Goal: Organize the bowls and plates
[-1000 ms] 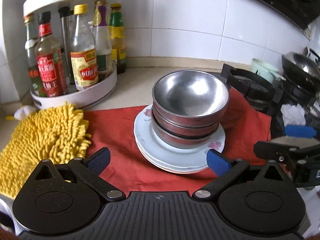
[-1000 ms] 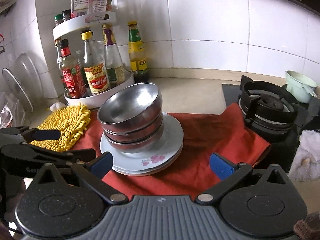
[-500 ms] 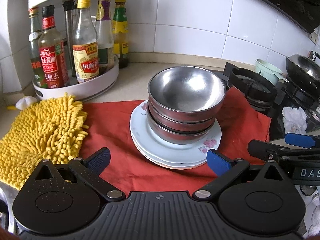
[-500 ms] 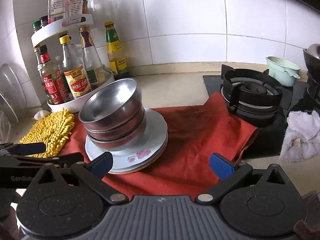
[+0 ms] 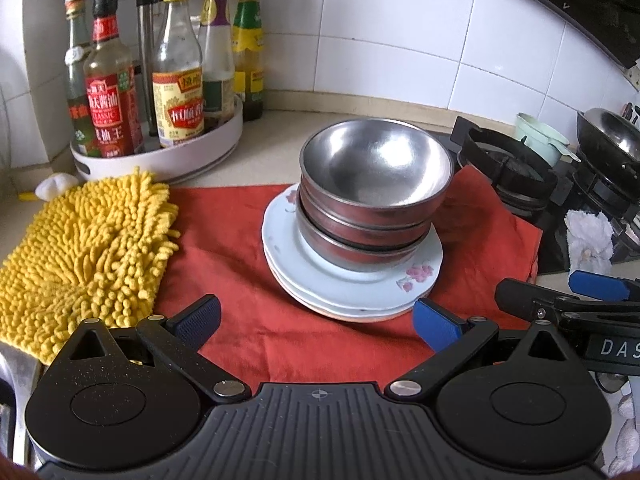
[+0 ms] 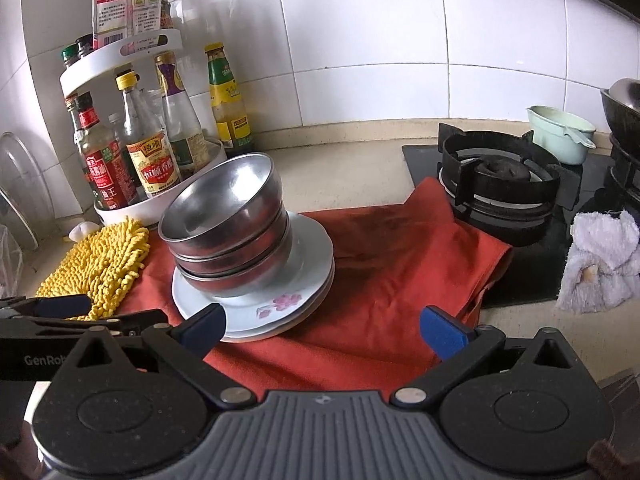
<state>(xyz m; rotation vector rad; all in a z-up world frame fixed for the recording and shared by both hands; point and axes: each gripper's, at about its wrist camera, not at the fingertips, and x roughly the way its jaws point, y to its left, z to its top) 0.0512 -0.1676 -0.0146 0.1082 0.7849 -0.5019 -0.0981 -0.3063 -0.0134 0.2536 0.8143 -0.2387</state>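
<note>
Stack sits mid-desk on the red cloth [image 5: 240,248]: three nested steel bowls [image 5: 372,184] on top of a pile of white floral plates [image 5: 352,280]. Everything looks already consolidated, so my read is the sort is done or near done and the step in hand is either backing off or lifting the pile as one unit.

Left claw [image 5: 316,320]: jaws wide, nothing held, just short of the plates' near rim. Right claw [image 6: 324,328]: also wide and empty, aimed right of the stack, with its left fingertip [image 6: 202,328] overlapping the plate edge in view. Can't tell if it actually touches.

If lifting:
- Grip the plate pile, not the bowls. The bowls are only nested and will slide.
- In the right wrist view the bowl stack seems to lean toward the bottle rack [image 6: 156,204]. Could be fisheye. Keep the lift level and slow anyway.
- Come in low from opposite sides, under the bottom plate's rim. The cloth may bunch up.
- Stay clear of the yellow mitt [image 5: 80,256] on the left and the burner [image 6: 500,184] on the right.

Orientation: bowls open side up, plates face up. No long axis, all round. Stack's axis is vertical, bowls off-centre on the plates, toward the back wall.
</note>
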